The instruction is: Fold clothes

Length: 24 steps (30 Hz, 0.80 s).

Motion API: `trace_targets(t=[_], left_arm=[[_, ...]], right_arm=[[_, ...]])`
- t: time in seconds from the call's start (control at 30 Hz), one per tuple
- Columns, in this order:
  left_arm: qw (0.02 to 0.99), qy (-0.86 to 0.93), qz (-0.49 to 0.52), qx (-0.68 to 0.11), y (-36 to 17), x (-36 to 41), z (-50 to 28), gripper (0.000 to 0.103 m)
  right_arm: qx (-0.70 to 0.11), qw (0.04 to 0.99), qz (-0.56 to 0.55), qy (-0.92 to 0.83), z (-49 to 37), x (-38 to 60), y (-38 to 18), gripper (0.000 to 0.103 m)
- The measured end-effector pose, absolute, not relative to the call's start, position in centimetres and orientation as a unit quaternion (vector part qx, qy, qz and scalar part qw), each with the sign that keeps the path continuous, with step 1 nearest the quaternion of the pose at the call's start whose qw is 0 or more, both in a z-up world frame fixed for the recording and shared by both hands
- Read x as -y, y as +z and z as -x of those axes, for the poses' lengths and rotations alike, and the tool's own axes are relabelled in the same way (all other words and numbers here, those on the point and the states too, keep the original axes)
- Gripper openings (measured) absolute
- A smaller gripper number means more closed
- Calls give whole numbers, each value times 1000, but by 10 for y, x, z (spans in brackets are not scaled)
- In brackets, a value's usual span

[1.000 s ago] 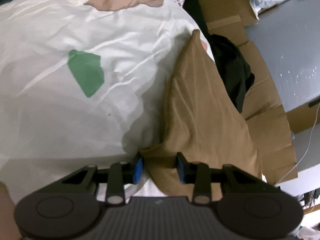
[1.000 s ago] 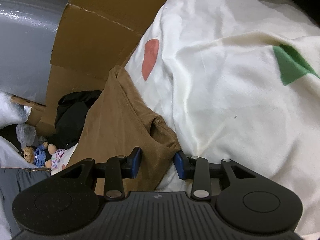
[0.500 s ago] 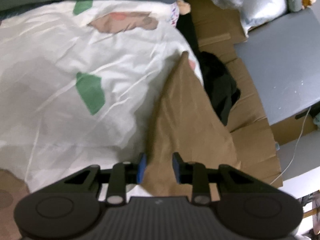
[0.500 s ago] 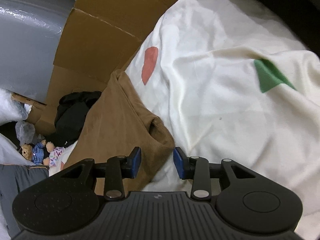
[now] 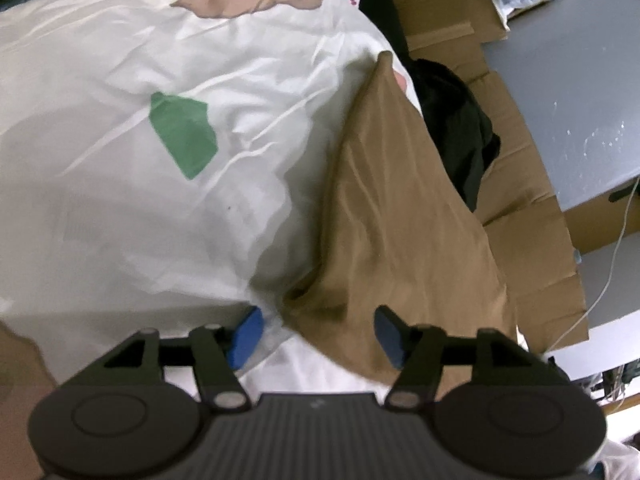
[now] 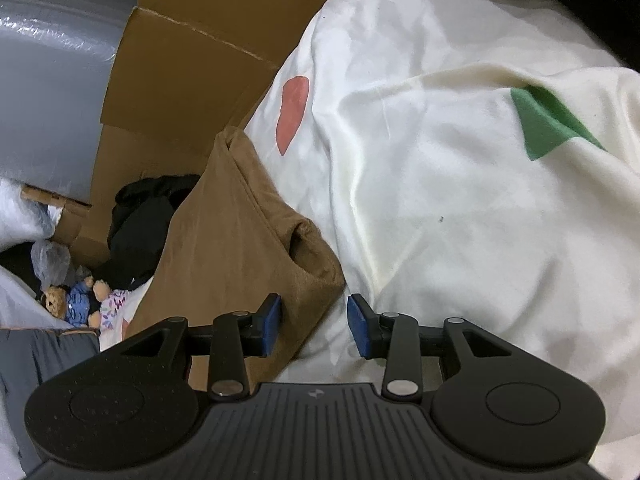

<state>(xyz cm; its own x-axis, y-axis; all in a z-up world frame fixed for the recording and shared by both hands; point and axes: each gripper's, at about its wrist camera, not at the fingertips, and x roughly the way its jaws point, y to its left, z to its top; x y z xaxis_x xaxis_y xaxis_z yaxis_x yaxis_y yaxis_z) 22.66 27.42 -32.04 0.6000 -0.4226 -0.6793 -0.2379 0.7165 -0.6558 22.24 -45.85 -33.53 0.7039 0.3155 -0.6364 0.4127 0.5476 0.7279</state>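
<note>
Both of my grippers stand apart: left gripper [image 5: 316,334] jaws opening, releasing the brown garment [image 5: 400,216]; right gripper [image 6: 313,325] unclamped. Garment's long axis runs away from me along the bed [image 5: 120,208] edge.

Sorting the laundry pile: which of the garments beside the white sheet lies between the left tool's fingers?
The brown garment; its near corner lies between the opening left tool. The black garment sits farther off on the cardboard.
</note>
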Motion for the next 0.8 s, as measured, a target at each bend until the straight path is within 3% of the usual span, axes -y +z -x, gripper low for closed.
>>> trace_targets(t=[0.17,0.27,0.33,0.4,0.43,0.5,0.6,0.8], left_arm=[[813,-59,383,-435,-323,-275,-233,64],[813,-58,383,-435,-325,-274,-237,54],[811,-52,385,-436,-327,-276,-236,33],[810,-51,387,-438,-327,-279,-234,24],[810,-52,386,-438,-326,-280,-233,19],[817,-52,374,-435,-321,-278,-231,8],[823,-50,357,-440,-313,-273,-230,6],[815,-40,328,-476,-294,-268,-238,5]], right_arm=[[-373,792,-482,-30,-228,458,-339,42],[-366,791,-489,-31,-233,457,-342,42],[-364,789,-494,-32,-235,457,-342,42],[-364,786,-499,-35,-236,458,-342,38],[-366,785,-499,-38,-236,458,-342,27],[-373,782,-497,-46,-235,459,-342,17],[-379,784,-490,-49,-234,459,-338,8],[-399,792,-458,-68,-243,454,-323,6]])
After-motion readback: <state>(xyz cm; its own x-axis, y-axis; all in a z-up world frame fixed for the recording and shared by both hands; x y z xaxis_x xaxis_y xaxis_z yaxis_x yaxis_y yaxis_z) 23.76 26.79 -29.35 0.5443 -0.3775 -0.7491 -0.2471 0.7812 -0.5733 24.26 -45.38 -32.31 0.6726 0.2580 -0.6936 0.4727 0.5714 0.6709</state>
